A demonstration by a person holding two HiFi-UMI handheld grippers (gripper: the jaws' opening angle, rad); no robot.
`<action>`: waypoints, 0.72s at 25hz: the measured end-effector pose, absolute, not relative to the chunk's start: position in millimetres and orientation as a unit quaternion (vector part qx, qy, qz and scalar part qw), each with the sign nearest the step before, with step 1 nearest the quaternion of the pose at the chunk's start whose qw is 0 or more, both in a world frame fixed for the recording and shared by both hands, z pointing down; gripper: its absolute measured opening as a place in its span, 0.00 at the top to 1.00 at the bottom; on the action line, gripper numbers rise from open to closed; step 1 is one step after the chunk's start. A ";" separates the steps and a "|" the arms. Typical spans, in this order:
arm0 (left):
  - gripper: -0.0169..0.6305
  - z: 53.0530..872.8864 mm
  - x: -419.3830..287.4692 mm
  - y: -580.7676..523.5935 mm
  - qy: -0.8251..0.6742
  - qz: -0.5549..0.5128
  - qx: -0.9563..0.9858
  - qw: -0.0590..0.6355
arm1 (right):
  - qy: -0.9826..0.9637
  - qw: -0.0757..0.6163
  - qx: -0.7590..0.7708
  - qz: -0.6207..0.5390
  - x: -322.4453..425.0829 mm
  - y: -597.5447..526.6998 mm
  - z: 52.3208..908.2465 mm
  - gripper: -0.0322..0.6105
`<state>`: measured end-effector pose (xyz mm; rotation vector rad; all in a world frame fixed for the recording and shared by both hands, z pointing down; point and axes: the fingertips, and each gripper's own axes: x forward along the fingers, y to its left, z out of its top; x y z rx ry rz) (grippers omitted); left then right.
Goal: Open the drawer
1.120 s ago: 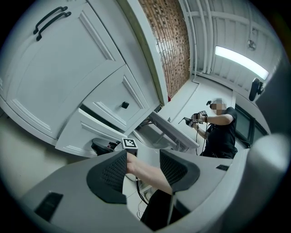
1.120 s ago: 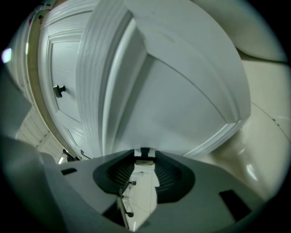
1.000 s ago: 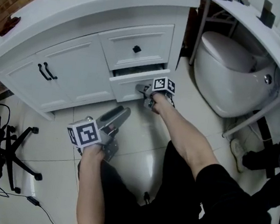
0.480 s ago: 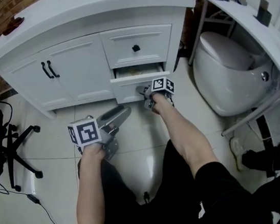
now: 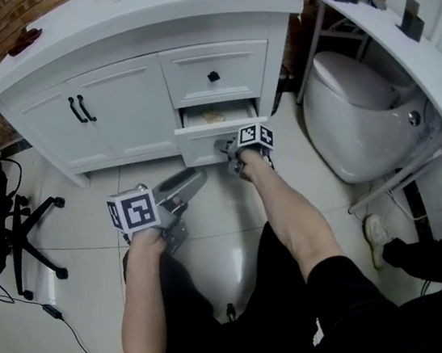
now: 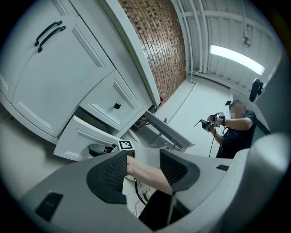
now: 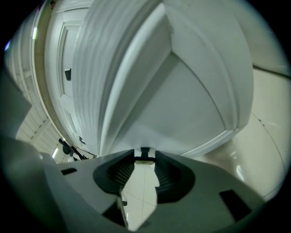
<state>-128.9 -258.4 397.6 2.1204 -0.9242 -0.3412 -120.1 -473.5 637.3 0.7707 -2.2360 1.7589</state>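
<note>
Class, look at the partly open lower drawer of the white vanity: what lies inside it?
Inside the lower drawer, a pale tan patch shows through the gap; what it is cannot be told. The upper drawer covers the rest.

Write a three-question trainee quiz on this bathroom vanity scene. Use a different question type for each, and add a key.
1. True or false: the upper drawer is pulled out.
2. Multiple choice: the right gripper is closed on
A) the cabinet door handles
B) the knob of the lower drawer
C) the pink cloth
3. Fill in: the jaws of the left gripper stand ____, with nothing gripped between them.

Key: 1 false, it is shut and only the lower drawer is partly out; 2 B; 3 open.
</note>
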 end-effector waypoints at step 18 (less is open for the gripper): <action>0.63 381.7 -118.8 -229.2 -0.366 -0.142 0.839 0.377 | -0.750 0.140 0.257 0.594 -109.5 -438.0 638.3 0.70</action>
